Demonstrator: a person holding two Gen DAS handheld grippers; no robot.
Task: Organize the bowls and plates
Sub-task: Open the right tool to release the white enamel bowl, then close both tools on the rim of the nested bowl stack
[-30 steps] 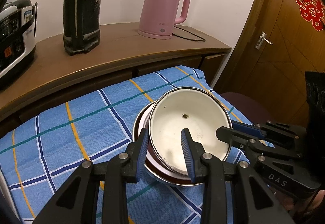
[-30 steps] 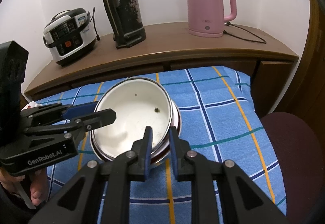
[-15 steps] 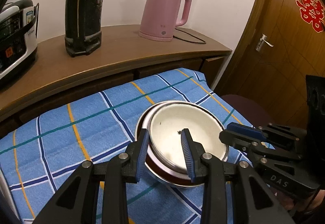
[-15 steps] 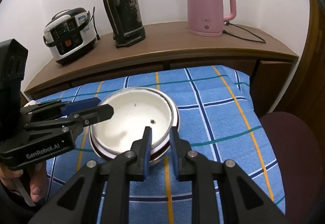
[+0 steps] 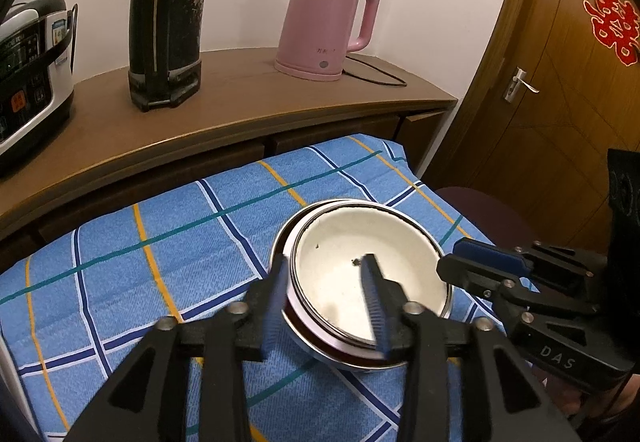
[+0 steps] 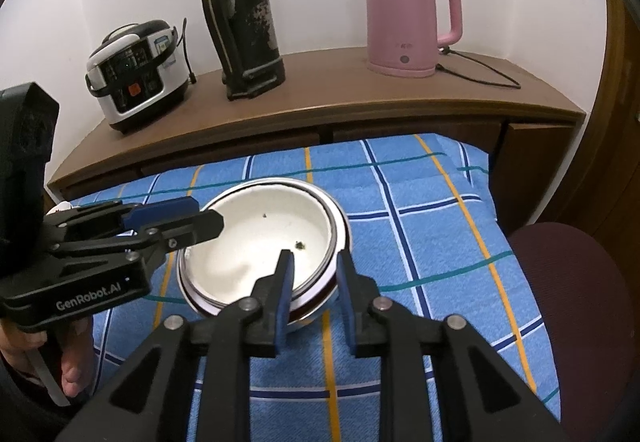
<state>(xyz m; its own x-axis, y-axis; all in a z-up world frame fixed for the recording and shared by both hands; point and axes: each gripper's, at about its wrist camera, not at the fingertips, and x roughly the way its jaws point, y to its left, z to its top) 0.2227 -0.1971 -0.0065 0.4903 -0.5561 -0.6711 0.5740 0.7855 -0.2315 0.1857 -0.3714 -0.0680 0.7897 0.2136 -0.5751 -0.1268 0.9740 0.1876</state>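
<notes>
The white bowl (image 5: 370,278) sits inside a second bowl (image 5: 316,342) with a dark red side. Both rest on the blue checked cloth (image 5: 160,262) that covers the table. They are on the right part of the cloth in the left wrist view, well apart from the far edge.

The left hand-held gripper (image 5: 326,306) has its two fingers set over the near-left rim of the bowls. One finger is inside the white bowl and one is outside the stack. The gap between them is wider than the rims, so it does not look like it is squeezing. I think it has let the bowl go.

The right hand-held gripper (image 6: 314,294) straddles the near-right rim in the same way, one finger in and one finger out. Its gap is small, but I cannot tell if the pads press the rim.

I think both grippers hold opposite sides so the white bowl goes down flat and does not tip. Nesting the bowls saves room and keeps them tidy.

The white bowl is round, so it has no long side. Its mouth points straight up and its rim looks level. A few dark crumbs (image 6: 299,245) lie on its inside.
</notes>
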